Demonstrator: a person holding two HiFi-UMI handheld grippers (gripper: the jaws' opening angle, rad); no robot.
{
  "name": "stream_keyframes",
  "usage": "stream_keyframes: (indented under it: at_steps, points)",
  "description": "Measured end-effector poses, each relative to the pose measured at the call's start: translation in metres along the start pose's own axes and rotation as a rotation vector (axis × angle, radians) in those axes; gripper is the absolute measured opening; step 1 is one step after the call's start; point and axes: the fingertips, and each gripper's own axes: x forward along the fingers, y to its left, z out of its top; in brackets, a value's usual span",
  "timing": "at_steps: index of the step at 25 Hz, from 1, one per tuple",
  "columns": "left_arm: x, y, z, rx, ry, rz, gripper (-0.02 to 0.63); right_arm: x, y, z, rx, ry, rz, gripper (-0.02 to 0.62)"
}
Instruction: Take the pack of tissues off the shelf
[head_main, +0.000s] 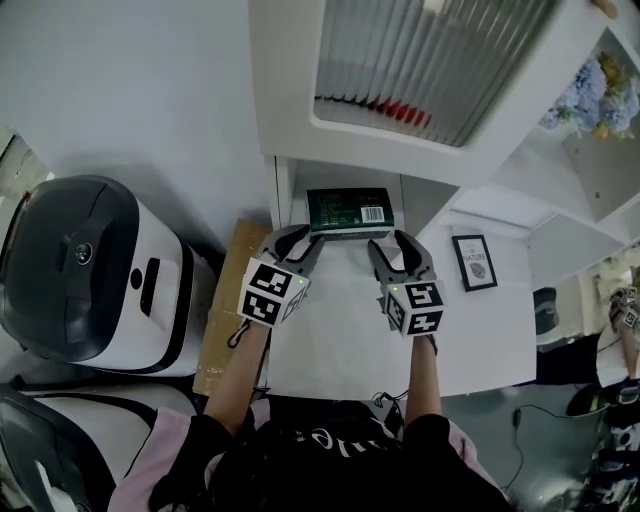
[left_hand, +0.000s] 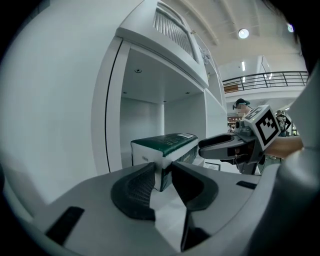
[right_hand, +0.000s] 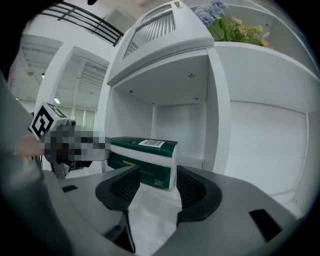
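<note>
A dark green pack of tissues (head_main: 349, 213) with a white barcode label lies in the open white shelf cubby (head_main: 285, 190). My left gripper (head_main: 305, 243) points at its near left corner. In the left gripper view that pack (left_hand: 167, 145) stands just beyond the narrow gap of the left gripper (left_hand: 164, 171), and the pads do not press on it. My right gripper (head_main: 390, 243) points at the near right corner. The right gripper (right_hand: 159, 177) stands wide open in its own view, with the end of the pack (right_hand: 150, 162) at its tips. The right gripper (left_hand: 235, 145) also shows in the left gripper view.
A ribbed-glass cabinet door (head_main: 420, 60) hangs over the cubby. A framed picture (head_main: 473, 262) lies on the shelf to the right, and blue flowers (head_main: 590, 95) stand further right. Left of the shelf are a white and black appliance (head_main: 90, 270) and a cardboard sheet (head_main: 230, 300).
</note>
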Motion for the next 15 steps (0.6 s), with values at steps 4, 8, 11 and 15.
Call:
stream_keyframes:
  at_steps: [4,8,11,15]
  points:
    - [-0.008,0.0,-0.003,-0.009,-0.002,-0.002,0.115,0.01,0.006,-0.004,-0.014,0.024,0.07,0.224]
    - [-0.011,-0.001,-0.004,-0.012,-0.002,0.008,0.112,0.014,0.006,-0.006,-0.059,0.032,0.088,0.223]
    - [-0.013,-0.001,-0.004,-0.009,-0.004,0.029,0.112,0.012,0.004,-0.004,-0.048,0.02,0.081,0.209]
    - [-0.02,-0.008,-0.004,0.016,-0.014,0.041,0.112,0.002,0.007,-0.006,-0.051,0.002,0.075,0.179]
